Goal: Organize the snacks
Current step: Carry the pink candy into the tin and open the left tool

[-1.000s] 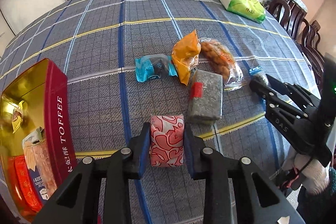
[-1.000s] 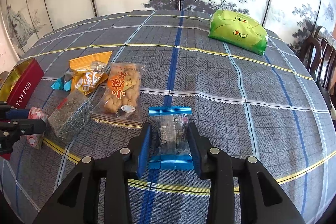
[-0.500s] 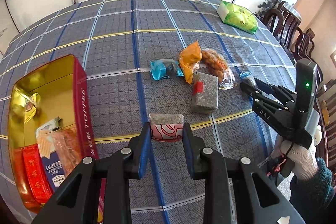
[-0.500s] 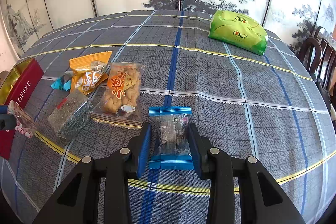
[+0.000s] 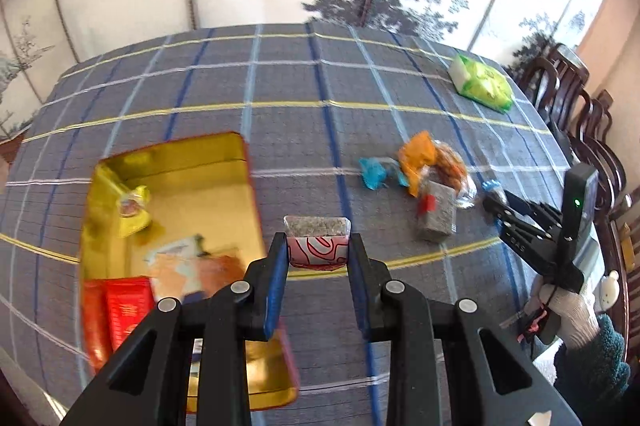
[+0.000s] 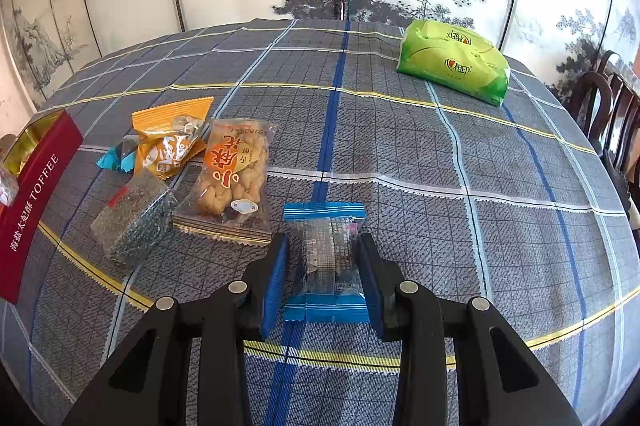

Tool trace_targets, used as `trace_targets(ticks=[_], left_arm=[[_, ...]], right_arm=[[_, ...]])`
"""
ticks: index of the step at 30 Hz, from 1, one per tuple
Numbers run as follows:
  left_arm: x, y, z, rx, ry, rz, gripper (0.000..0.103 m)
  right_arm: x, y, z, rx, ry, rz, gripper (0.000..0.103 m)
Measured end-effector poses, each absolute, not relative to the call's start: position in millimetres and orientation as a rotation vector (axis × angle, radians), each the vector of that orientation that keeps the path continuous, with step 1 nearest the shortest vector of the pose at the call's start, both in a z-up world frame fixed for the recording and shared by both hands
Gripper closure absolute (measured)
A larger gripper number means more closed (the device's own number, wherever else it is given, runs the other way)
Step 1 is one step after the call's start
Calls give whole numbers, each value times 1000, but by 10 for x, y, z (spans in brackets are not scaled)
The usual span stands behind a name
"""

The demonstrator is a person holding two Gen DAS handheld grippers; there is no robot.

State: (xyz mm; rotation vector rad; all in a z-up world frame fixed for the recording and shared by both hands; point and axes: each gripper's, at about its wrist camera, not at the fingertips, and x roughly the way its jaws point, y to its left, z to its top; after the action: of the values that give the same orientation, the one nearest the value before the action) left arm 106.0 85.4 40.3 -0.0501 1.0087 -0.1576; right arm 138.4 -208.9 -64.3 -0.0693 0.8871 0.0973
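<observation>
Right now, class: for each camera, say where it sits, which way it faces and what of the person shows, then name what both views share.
Left wrist: rides the left gripper, looking down at the pink snack in its jaws above the toffee tin; the gloved right hand shows.
Right wrist: rides the right gripper, looking down across the table, its jaws about the blue-edged packet; no hand shows.
Shared: tin, snack pile, green pack.

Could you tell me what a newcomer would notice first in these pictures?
Probably the left hand-held gripper, shut on a pink patterned snack packet above the tablecloth, beside the open gold-lined toffee tin. Next, the right hand-held gripper straddling a blue-edged clear packet, and the bright green pack at the far edge.
</observation>
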Motion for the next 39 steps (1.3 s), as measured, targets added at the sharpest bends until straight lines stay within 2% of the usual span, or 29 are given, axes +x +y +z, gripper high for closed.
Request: trace_targets(ticks=[6, 17, 39], left_arm=[[1162, 1391, 443, -63, 1008, -35, 77], [1368, 2065, -40, -59, 1120, 154, 77], [1721, 2304, -269, -47, 1122, 228, 77]], right_arm=[[1384, -2090, -645, -69, 887, 97, 66], [1385, -2090, -646, -69, 887, 97, 66], [1391, -2087, -647, -70, 888, 96, 66]])
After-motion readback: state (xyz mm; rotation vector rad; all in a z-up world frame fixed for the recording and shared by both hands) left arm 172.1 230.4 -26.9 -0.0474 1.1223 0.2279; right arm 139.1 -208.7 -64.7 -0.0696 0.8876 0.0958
